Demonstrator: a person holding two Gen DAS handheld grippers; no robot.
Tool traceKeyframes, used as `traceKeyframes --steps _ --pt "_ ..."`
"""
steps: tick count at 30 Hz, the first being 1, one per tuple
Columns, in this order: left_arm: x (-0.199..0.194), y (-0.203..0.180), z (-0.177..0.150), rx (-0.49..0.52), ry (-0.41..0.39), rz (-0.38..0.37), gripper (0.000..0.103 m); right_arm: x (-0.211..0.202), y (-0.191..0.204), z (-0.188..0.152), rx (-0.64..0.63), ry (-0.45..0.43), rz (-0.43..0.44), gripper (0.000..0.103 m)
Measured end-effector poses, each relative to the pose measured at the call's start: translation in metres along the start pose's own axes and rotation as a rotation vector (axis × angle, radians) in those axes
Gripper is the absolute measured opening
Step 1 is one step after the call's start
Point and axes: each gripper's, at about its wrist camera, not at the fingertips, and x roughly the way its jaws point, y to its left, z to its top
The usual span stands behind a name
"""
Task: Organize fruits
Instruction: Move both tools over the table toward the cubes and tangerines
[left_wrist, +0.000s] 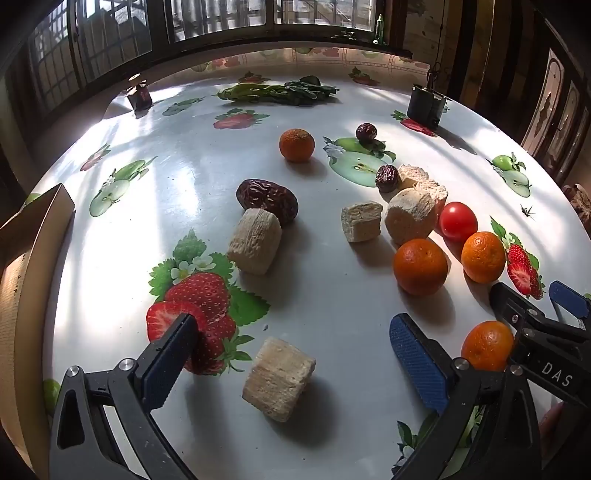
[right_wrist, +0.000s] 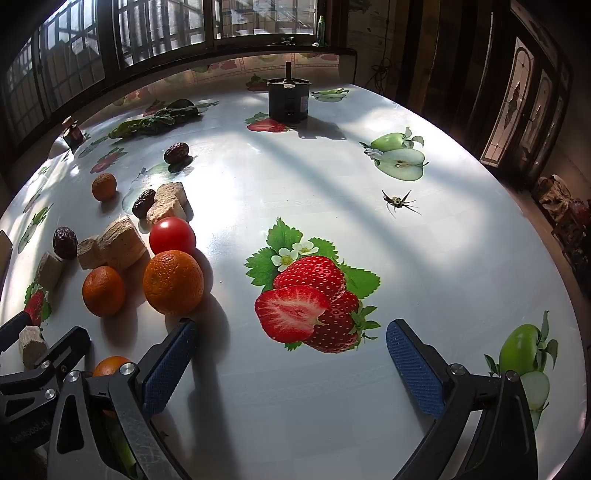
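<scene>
Several oranges lie on the fruit-print tablecloth: one far (left_wrist: 296, 145), two at the right (left_wrist: 420, 266) (left_wrist: 483, 256), one (left_wrist: 487, 345) by my right gripper. A red tomato (left_wrist: 458, 221) sits beside them. Dark dates (left_wrist: 266, 197) (left_wrist: 387, 178) (left_wrist: 366, 132) and beige dried blocks (left_wrist: 255, 240) (left_wrist: 279, 379) (left_wrist: 361, 220) are scattered. My left gripper (left_wrist: 291, 362) is open around the near beige block. My right gripper (right_wrist: 291, 360) is open and empty over a printed strawberry, with oranges (right_wrist: 173, 282) (right_wrist: 103, 290) and the tomato (right_wrist: 172, 235) to its left.
Leafy greens (left_wrist: 277, 92) lie at the far edge. A black motor-like device (left_wrist: 424, 105) and a small dark jar (left_wrist: 140, 96) stand at the back. A cardboard box (left_wrist: 29, 236) is at the left. A spider (right_wrist: 397, 201) sits on the cloth.
</scene>
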Motion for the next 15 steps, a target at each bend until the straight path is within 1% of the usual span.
traceKeyframes --steps 2,3,5,8,12,13,15 --pt "0.003 0.002 0.001 0.017 0.023 -0.009 0.103 0.0 0.0 0.0 -0.001 0.001 -0.001 0.102" --pt "-0.001 -0.002 -0.006 0.037 -0.005 0.004 0.103 0.0 0.0 0.0 -0.001 0.0 -0.001 0.102" --pt "-0.001 -0.004 -0.006 0.054 0.019 -0.005 0.103 0.0 0.0 0.0 0.0 0.0 -0.001 0.102" --pt "0.0 0.001 -0.004 0.057 0.04 -0.032 0.103 -0.001 0.001 -0.001 0.007 0.0 -0.006 0.102" --pt "-0.011 0.007 -0.012 0.046 0.056 -0.029 0.102 -0.004 0.002 -0.006 -0.009 0.009 0.006 0.102" --pt "-0.019 0.011 -0.015 0.039 0.042 -0.036 0.101 -0.005 0.004 -0.005 -0.01 0.019 0.007 0.102" --pt "-0.04 0.018 -0.021 0.027 -0.015 -0.056 0.101 -0.007 0.002 -0.007 -0.014 0.033 0.012 0.102"
